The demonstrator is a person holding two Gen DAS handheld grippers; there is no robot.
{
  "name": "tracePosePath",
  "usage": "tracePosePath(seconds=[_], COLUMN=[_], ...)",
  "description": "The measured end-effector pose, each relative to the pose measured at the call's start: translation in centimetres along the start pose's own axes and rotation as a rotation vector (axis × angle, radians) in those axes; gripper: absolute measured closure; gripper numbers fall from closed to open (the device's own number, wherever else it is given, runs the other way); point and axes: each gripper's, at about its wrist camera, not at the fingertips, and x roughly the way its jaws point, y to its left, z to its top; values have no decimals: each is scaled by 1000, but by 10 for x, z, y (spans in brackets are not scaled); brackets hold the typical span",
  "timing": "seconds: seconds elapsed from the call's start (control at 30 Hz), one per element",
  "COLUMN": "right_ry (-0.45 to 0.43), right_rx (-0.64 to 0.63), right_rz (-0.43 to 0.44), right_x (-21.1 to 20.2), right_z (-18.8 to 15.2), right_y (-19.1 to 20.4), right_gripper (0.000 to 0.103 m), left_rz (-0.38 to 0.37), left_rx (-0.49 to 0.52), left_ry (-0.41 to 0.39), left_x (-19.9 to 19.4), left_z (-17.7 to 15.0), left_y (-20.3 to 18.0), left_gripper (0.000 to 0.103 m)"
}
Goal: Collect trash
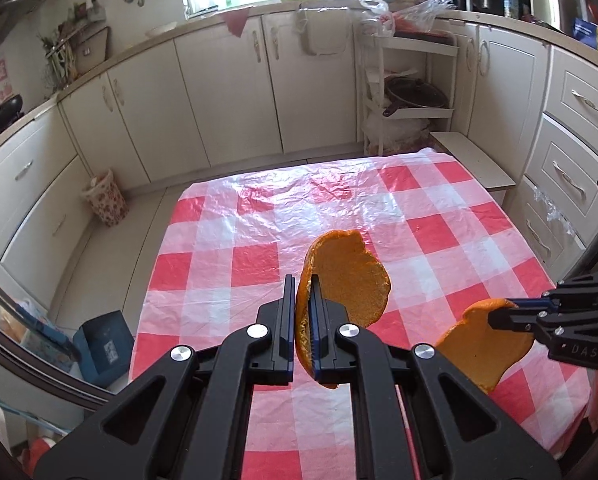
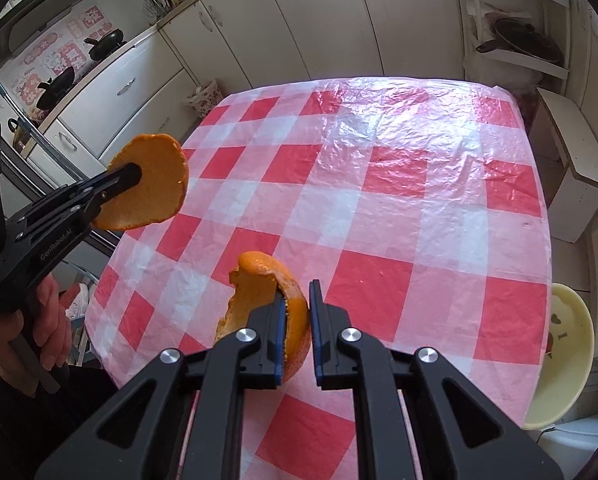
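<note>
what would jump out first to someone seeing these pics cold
Two pieces of orange peel held up above the red-and-white checked tablecloth: the left gripper is shut on one peel, the right gripper on another peel. Cream kitchen cabinets stand behind the table.

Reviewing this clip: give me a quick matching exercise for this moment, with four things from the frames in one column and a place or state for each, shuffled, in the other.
1. left gripper
2. right gripper
3. tablecloth
4. floral bin

A. red and white checks
B. on the floor by the cabinets
C. shut on the rounder orange peel
D. shut on the jagged orange peel

Pairs: 1-C, 2-D, 3-A, 4-B
</note>
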Motion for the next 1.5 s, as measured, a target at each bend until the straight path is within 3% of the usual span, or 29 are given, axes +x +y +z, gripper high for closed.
tracePosePath(seconds=[0.2,0.37,0.57,0.7,0.77,0.83,0.9,1.0,1.1,1.17,1.23,1.33,1.4,1.5], right_ry=[-51,-129,-237,-221,-135,-123,-162,-278,-383,-436,-465,-481,-484,-488], right_rx=[21,87,203,266,319,395,447,469,460,453,457,479,489,480], right_rz=[-39,-116,-277,-367,-371,-342,-303,-294,-286,-261,-254,-258,-273,-313], right_x=[-27,-65,-120,-121,-101,-94,-106,-140,-168,-180,-187,-192,-195,-203], right_z=[0,-1,-16,-31,-37,-44,-45,-40,-34,-32,-31,-29,-28,-27], right_y=[-18,-60,-130,-172,-197,-214,-224,-219,-210,-206,-208,-214,-216,-204], right_gripper=[92,92,92,92,88,67,66,49,41,37,35,33,33,28], left_rz=[-46,-143,-264,-354,-392,-422,-451,-475,-464,-463,-441,-411,-350,-272], left_rx=[2,-15,14,25,39,47,50,67,98,92,71,55,91,114], left_ry=[-28,-46,-61,-34,-6,26,74,171,297,380,401,343,280,194], left_x=[-10,-14,-19,-16,-10,-3,10,39,71,90,97,75,52,11], left_z=[5,15,23,25,22,18,16,16,13,13,13,17,19,21], left_y=[-11,-29,-85,-136,-167,-200,-230,-282,-330,-352,-360,-349,-336,-303], left_gripper=[97,97,97,97,97,97,97,97,95,89,80,64,47,31])
